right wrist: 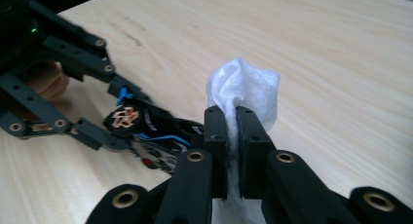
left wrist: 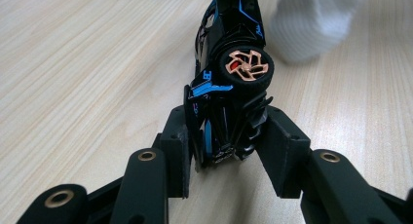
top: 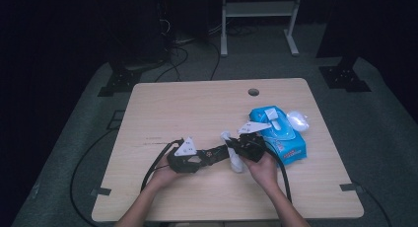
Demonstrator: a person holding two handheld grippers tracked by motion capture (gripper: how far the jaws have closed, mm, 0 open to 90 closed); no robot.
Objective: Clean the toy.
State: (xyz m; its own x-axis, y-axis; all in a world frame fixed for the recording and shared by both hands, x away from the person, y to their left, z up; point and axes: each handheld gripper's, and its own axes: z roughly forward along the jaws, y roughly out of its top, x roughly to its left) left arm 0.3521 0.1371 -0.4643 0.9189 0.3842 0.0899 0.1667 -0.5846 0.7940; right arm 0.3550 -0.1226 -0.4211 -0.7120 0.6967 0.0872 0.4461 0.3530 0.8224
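My left tool [left wrist: 221,151] is clamped on 1 toy car [left wrist: 229,92], tipped on its side on the table [top: 197,108]: rigid, light, glossy, so grip the body, not the wheels. Right tool [right wrist: 233,136] is pinched shut on 1 wipe [right wrist: 246,87], soft & limp, beside the car. 1 wipes pack [top: 283,138] w/ lid near.

Not much to read here. The toy car [left wrist: 229,87], tipped on its side, carries a small pale mark on a blue panel just beside its copper wheel [left wrist: 246,65] (a letter or digit, too blurred to tell). The blue pack [top: 279,134] near the table's [top: 197,103] right edge bears print, too small to read. Faint marks on the tabletop stay illegible too.
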